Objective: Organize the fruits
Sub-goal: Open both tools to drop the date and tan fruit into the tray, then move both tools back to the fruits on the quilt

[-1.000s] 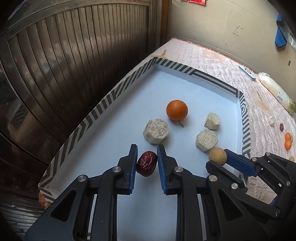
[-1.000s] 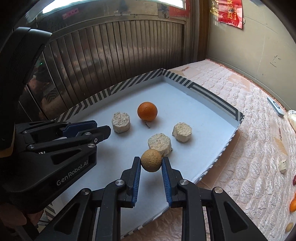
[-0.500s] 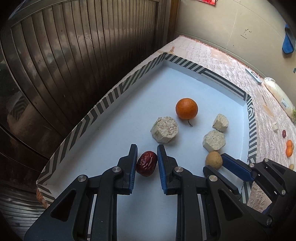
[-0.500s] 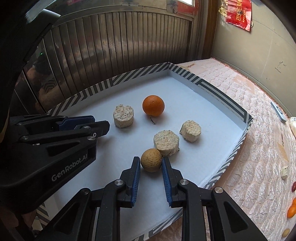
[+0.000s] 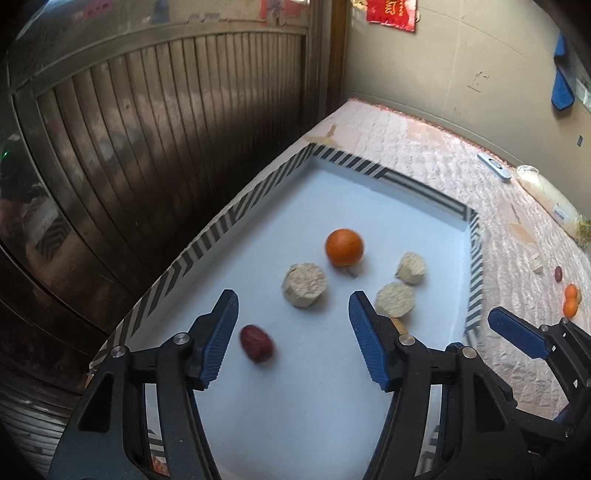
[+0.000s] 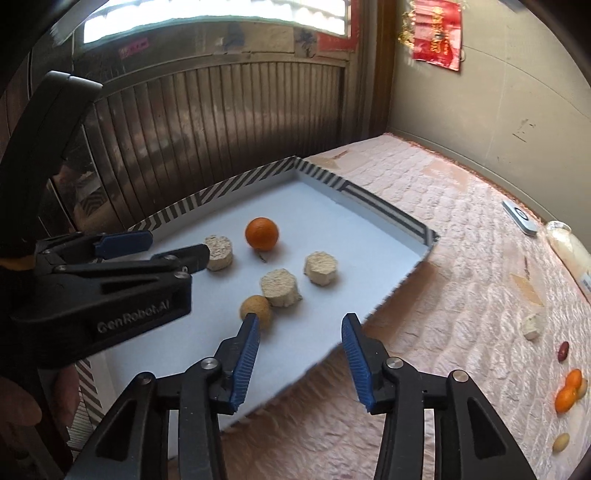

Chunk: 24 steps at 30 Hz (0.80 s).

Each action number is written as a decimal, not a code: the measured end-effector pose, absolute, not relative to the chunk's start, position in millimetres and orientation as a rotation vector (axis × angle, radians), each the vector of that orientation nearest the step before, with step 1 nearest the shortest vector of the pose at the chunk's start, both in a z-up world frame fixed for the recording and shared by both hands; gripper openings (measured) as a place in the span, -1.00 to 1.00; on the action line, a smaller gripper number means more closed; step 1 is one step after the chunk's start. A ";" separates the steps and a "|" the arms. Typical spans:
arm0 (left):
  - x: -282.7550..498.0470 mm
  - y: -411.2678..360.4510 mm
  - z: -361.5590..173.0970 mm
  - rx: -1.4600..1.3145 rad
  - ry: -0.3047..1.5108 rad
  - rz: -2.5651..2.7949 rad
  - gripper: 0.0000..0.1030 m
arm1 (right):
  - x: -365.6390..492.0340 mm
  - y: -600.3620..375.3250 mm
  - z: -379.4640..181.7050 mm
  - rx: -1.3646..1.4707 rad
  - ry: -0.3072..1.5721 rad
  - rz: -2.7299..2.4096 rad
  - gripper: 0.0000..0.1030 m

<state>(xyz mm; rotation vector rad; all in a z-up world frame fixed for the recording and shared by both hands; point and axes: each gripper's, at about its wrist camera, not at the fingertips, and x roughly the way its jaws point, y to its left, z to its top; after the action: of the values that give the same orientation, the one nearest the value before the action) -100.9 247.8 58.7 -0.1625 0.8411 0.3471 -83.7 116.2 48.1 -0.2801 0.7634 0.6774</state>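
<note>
Daylight from high window strip, blown out; dark fisheye vignette at corners; small dark-red fruit motion-blurred; soft shadows.

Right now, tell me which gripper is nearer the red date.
Left. The left gripper stands open around the red date; the right gripper is open beside the tan fruit.

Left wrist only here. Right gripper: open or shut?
Observer: The right gripper is open, with nothing between its fingers.
Operator: Tan ball? Mostly hidden here.
Observer: The ball lies on the tray, right beside the near chunk, at the tip of that gripper's left finger.
Operator: Anything on the cloth besides the oranges and date?
Observer: A pale fruit, apart from the oranges on the camera's side.
</note>
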 end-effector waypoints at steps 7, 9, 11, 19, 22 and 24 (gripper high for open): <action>-88.4 206.5 70.3 -0.119 0.817 0.254 0.22 | -84.1 72.2 53.5 -0.249 0.762 0.596 -0.13; -84.2 189.9 71.9 -0.103 0.815 0.220 0.22 | -83.7 53.5 55.4 -0.229 0.766 0.566 -0.13; -79.7 173.0 72.5 -0.088 0.816 0.188 0.22 | -84.3 32.7 57.2 -0.218 0.761 0.532 -0.13; -65.5 104.9 73.7 -0.024 0.823 0.053 0.22 | -90.2 -48.2 62.7 -0.191 0.728 0.367 -0.10; -61.8 80.2 72.8 0.000 0.835 0.000 0.22 | -92.3 -83.4 61.8 -0.184 0.736 0.308 -0.09; -58.8 64.4 70.6 0.011 0.847 -0.034 0.22 | -93.4 -103.5 59.2 -0.182 0.749 0.277 -0.09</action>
<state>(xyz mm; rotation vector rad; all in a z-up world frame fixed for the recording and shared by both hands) -58.8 64.4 70.6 0.0108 0.8467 -0.0340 -93.4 -103.5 59.2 -0.1815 0.7488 0.2767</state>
